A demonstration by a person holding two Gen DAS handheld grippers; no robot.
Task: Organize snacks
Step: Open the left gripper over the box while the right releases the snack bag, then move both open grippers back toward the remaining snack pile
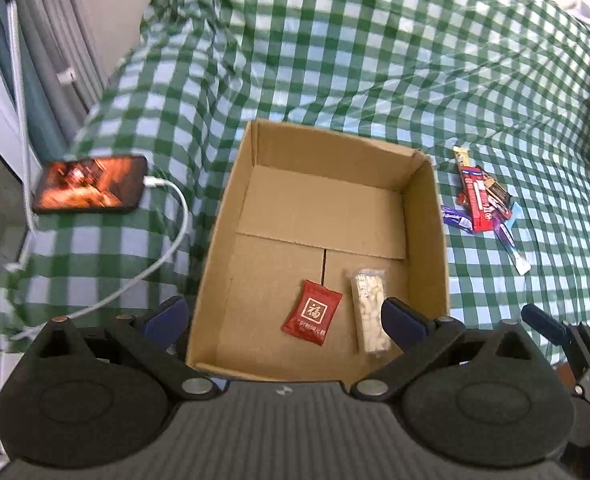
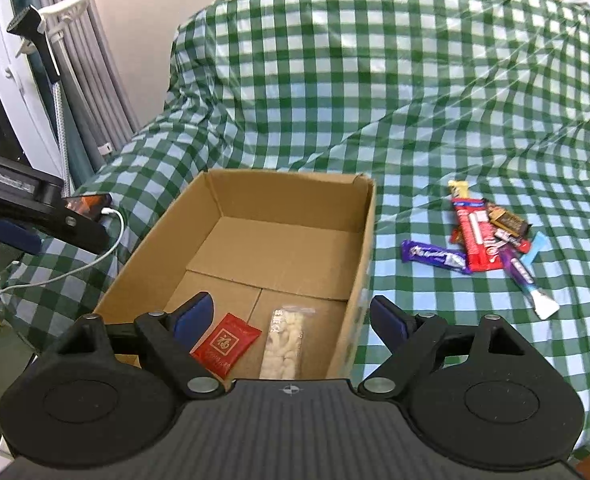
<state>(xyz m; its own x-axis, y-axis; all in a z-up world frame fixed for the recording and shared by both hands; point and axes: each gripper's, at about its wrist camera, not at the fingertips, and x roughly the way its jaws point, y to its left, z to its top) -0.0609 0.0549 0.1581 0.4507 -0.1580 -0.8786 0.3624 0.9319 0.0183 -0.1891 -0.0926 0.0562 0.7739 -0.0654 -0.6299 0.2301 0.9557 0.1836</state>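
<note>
An open cardboard box sits on a green checked cloth. Inside lie a red snack packet and a clear pack of pale biscuits. A pile of wrapped snacks lies on the cloth right of the box, with a purple bar nearest the box. My left gripper is open and empty above the box's near edge. My right gripper is open and empty, straddling the box's near right wall.
A phone with a lit screen lies left of the box, with a white cable plugged in. Grey curtains and a white stand are at the far left. The cloth slopes up behind the box.
</note>
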